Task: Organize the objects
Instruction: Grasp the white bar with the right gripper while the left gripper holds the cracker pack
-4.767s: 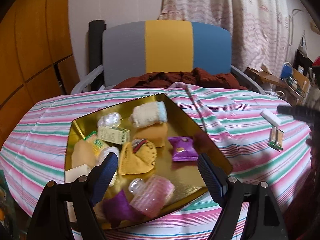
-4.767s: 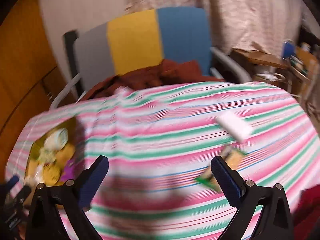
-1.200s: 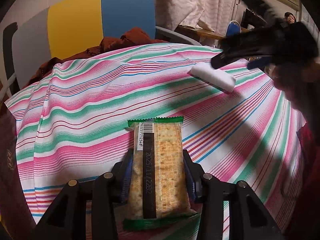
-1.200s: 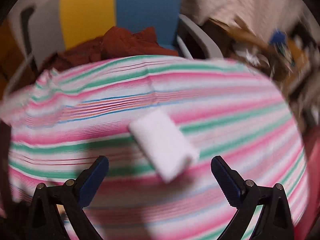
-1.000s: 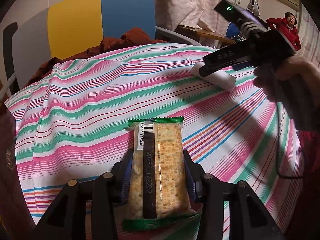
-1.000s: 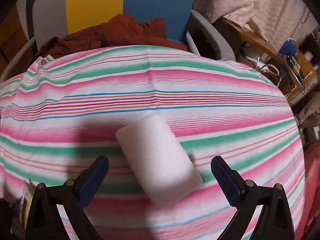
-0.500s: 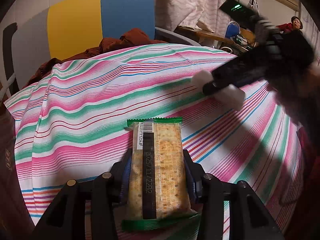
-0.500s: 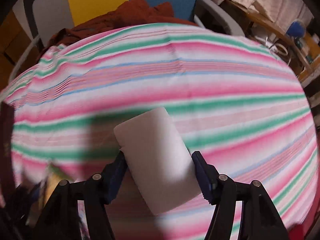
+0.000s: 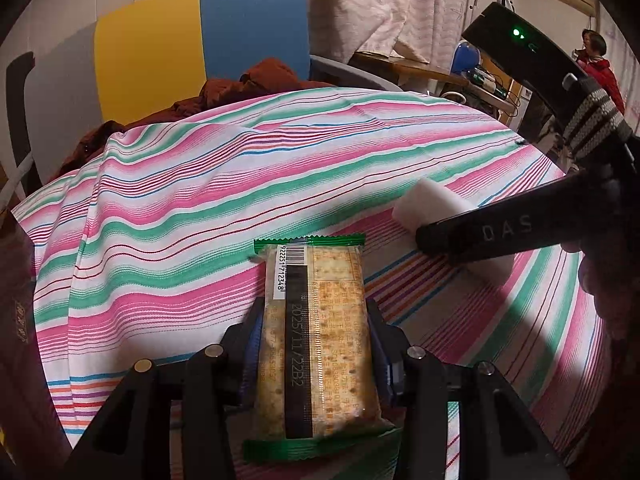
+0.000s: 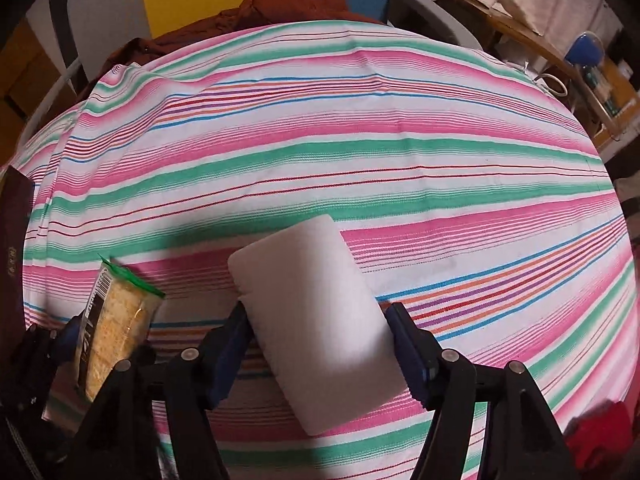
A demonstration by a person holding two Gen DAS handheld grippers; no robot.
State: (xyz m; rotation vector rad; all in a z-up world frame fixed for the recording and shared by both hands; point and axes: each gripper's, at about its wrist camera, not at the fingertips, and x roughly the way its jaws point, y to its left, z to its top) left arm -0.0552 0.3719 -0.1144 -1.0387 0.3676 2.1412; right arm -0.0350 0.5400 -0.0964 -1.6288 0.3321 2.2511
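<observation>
A cracker packet point(image 9: 316, 344) with green ends and a barcode lies lengthwise between my left gripper's point(image 9: 314, 344) fingers, which are shut on it just above the striped tablecloth point(image 9: 200, 200). The same cracker packet point(image 10: 114, 340) shows at the lower left of the right wrist view. A white foam block point(image 10: 320, 320) sits diagonally between my right gripper's point(image 10: 320, 340) blue pads, which are shut on its sides. In the left wrist view the white block point(image 9: 432, 204) pokes out behind the right gripper's black finger, at the packet's right.
A dark maroon box edge point(image 9: 16, 320) stands at the far left. Behind the table is a grey, yellow and blue chair point(image 9: 192, 52) with a rust-red garment point(image 9: 248, 84) on it. Cluttered furniture point(image 10: 592, 68) fills the right background. A person in red point(image 9: 600, 68) stands far right.
My right gripper came down over the white block and shut on it. The left gripper has kept its hold on the cracker packet and barely moved.
</observation>
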